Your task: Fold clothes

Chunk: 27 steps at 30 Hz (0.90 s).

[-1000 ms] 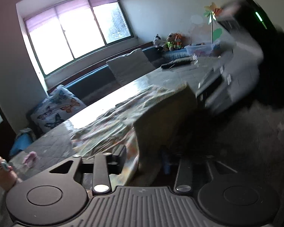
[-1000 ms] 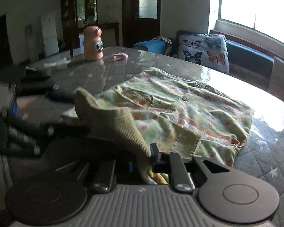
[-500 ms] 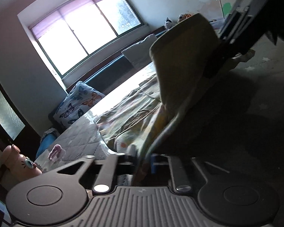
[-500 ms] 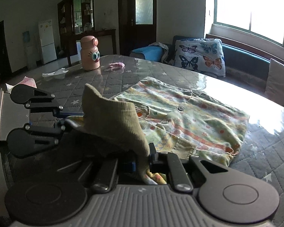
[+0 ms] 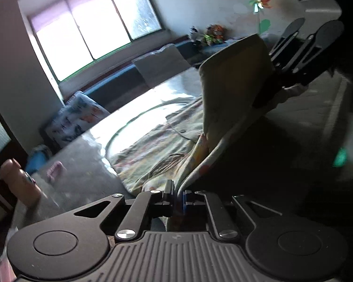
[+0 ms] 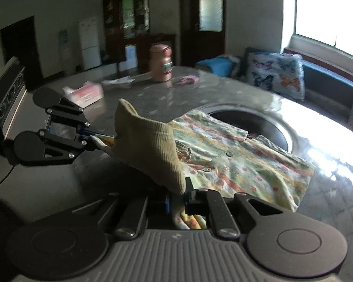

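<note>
A floral shirt (image 6: 237,164) with a ribbed beige hem lies partly on the grey table (image 6: 167,98). My left gripper (image 5: 176,199) is shut on one corner of the shirt's near edge. My right gripper (image 6: 178,199) is shut on the other corner. The edge is stretched between them and lifted off the table, with the beige hem (image 6: 153,148) standing up. The shirt (image 5: 157,150) also shows in the left wrist view, with the right gripper (image 5: 268,94) beyond the hem. The left gripper shows in the right wrist view (image 6: 94,138).
A pink bottle (image 6: 161,63), a pink tissue pack (image 6: 84,94) and a small pink item (image 6: 188,78) sit on the far table. A round inset ring (image 6: 254,119) lies under the shirt's far side. A butterfly cushion (image 6: 275,75) rests on the window bench.
Both grippers have lifted the shirt's near edge higher and moved it over the shirt toward the far side. The shirt has slid along the table and the round inset now shows.
</note>
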Available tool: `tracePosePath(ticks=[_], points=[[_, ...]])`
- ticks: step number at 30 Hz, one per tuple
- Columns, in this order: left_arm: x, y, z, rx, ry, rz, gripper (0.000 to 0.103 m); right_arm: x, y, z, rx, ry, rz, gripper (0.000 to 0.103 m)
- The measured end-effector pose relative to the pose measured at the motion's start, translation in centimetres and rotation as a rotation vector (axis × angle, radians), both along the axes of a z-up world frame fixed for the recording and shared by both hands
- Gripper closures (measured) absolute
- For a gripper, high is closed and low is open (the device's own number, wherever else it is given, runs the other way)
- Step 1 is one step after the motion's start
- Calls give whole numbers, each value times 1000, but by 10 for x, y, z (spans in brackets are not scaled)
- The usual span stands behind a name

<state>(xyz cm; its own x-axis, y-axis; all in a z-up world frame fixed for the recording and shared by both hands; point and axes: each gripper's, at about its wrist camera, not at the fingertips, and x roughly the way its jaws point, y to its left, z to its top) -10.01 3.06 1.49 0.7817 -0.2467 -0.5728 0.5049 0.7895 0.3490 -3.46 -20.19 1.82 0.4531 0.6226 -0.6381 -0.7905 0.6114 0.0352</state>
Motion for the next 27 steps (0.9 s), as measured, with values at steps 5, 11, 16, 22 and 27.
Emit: tracePosePath(ticks=[5,11,16,22,27], points=[[-12,-3,9,-16,29,0,95,-21,-3,7,-39,23,39,94],[15,-1,27,-50,-28,10,95,14,-1,22,-18,6,-2,94],[66,2,35,-76,-36,37,95,62,3,31,-7,18,-38,94],[144,2,13,-90,36,96,95,136,17,13,-15,76,-97,94],[192,5,-19,-103,118,154,94,179,24,-29,-6,134,-172,92]])
